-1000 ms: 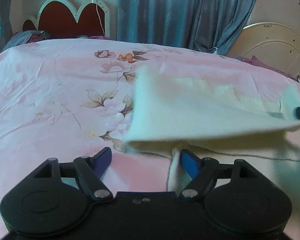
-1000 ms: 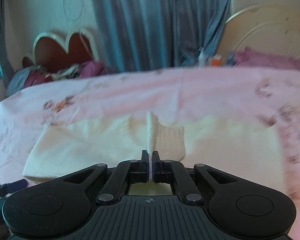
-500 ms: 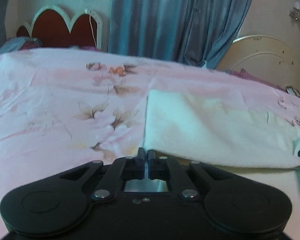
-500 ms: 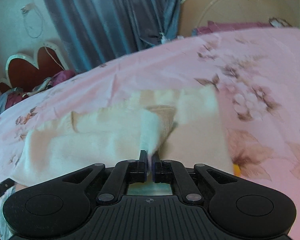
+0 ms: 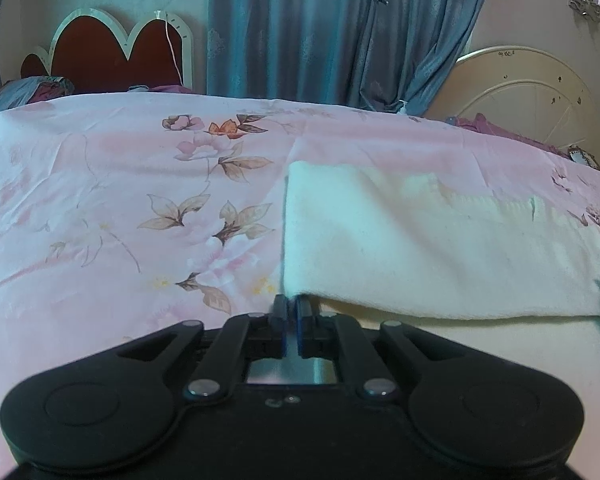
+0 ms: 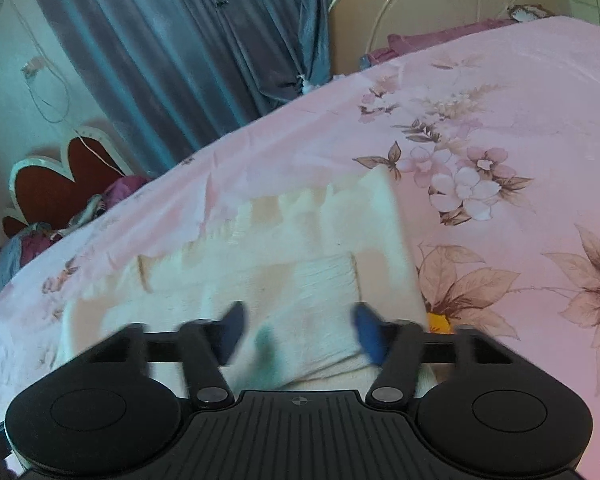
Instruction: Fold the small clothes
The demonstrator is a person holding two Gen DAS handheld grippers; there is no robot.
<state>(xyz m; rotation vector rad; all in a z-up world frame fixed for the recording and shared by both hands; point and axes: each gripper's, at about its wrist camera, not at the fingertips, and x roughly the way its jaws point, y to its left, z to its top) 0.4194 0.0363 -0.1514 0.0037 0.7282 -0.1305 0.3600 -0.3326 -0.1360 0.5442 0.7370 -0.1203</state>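
**Item: cream garment, fold in hand**

Cream garment [image 5: 420, 248] lies on pink floral bed [image 5: 120, 208]. Left claw [image 5: 291, 312] pinched on its near-left corner. Right claw [image 6: 298, 330] opening, fabric between, released. Next: carry the held corner across.

One cream garment [image 5: 440, 256], two tongs [image 5: 291, 308] [image 6: 298, 330], one floral bedspread [image 5: 120, 184].

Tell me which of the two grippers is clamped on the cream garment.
The left gripper: shut on the cream garment's corner. The right gripper is opening, pads clear of it.
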